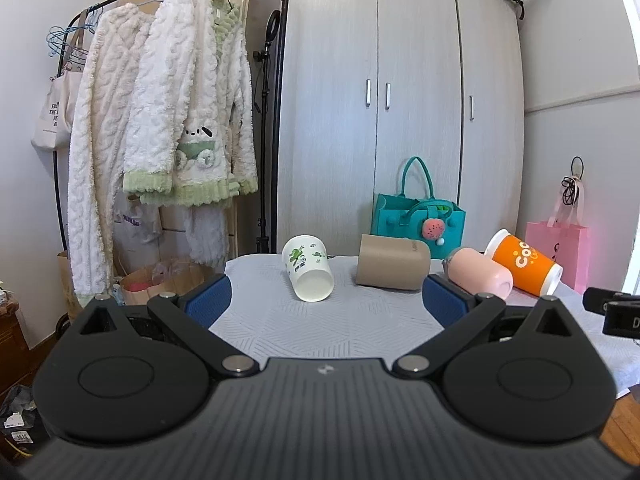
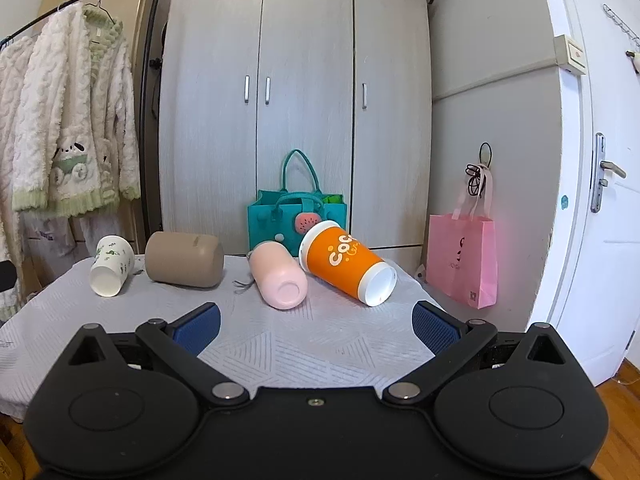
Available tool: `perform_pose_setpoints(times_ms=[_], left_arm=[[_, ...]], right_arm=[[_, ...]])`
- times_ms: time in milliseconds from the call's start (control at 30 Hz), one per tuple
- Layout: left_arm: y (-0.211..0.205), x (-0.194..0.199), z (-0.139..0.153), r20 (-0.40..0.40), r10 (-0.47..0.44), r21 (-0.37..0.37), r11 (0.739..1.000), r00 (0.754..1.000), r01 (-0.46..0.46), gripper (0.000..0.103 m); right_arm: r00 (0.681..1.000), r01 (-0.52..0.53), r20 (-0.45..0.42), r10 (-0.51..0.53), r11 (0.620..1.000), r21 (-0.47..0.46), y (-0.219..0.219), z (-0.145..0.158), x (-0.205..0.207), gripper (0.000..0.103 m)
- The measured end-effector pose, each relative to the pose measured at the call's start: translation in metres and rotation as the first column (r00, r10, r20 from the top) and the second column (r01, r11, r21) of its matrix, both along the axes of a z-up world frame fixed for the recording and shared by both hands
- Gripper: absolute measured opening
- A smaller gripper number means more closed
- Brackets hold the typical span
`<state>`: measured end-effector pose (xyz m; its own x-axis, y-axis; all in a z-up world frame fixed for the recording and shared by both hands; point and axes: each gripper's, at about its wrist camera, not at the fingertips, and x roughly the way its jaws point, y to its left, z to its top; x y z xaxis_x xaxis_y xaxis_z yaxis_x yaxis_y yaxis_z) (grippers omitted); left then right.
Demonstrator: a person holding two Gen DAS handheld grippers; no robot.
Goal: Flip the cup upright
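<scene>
Several cups lie on their sides on a table with a grey-white cloth [image 1: 320, 328] [image 2: 320, 344]. From left: a white cup with green prints [image 1: 307, 274] [image 2: 110, 266], a tan cup [image 1: 394, 262] [image 2: 184, 260], a pink bottle [image 1: 478, 274] [image 2: 278, 278], and an orange cup [image 1: 524, 268] [image 2: 346, 266]. My left gripper [image 1: 326, 306] is open and empty, short of the white and tan cups. My right gripper [image 2: 316, 326] is open and empty, short of the pink bottle and orange cup.
A teal felt bag [image 1: 418, 214] [image 2: 296, 216] stands behind the cups by a grey wardrobe [image 2: 296, 100]. A pink bag [image 2: 460, 260] hangs at the right wall. A clothes rack with fluffy robes [image 1: 168, 120] stands left of the table. The right gripper's body [image 1: 616, 312] shows at the left view's right edge.
</scene>
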<state>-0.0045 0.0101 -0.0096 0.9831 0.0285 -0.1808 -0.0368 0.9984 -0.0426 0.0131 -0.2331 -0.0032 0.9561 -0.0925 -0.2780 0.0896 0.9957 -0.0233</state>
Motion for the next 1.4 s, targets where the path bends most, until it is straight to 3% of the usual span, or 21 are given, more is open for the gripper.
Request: perform_pose_setpoints(times_ms=[500, 1400], left_arm=[[0.0004, -0.0006, -0.0006, 0.000, -0.005, -0.009, 1.000, 1.000, 0.005, 0.103], [0.0068, -0.0027, -0.0008, -0.009, -0.016, -0.019, 1.000, 1.000, 0.016, 0.103]], right_arm=[[0.996, -0.015, 0.086, 0.014, 1.000, 0.002, 0.0026, 0.0009, -0.0065, 0.103], [0.997, -0.001, 0.073, 0.003, 1.000, -0.028, 0.0079, -0.0014, -0.0056, 0.103]])
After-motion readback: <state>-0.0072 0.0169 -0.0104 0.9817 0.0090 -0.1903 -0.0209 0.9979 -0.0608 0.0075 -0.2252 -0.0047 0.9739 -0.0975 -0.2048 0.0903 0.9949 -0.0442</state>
